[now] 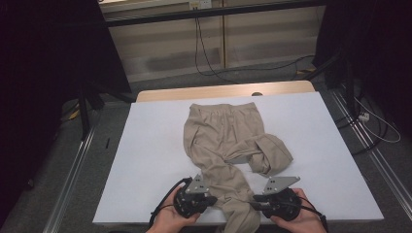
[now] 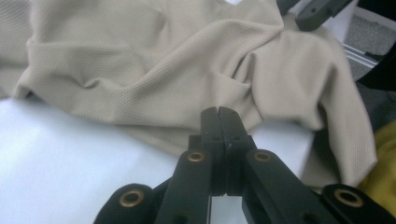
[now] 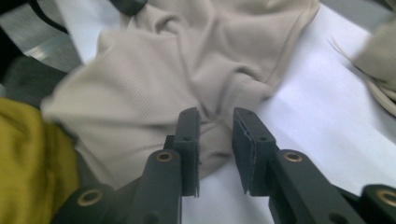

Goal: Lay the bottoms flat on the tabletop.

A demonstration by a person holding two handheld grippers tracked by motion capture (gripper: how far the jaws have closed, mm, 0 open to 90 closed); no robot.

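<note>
My left gripper (image 1: 210,200), clenched empty, and right gripper (image 1: 253,201), parted, flank the beige trousers' (image 1: 228,141) leg at the table's (image 1: 145,145) near edge.

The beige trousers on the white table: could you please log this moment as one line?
beige trousers: spread, one leg folded | left gripper: shut at leg edge, grip unclear | right gripper: open at leg

Trousers (image 1: 225,141): plain beige, fine knit weave, no print. Counter (image 1: 145,160): white cover, pale wood edge at far side. Left gripper (image 1: 212,198) and right gripper (image 1: 254,199): black, brass-coloured rivets, grey top plates. Cloth (image 3: 28,154) at counter's near edge: mustard yellow
</note>
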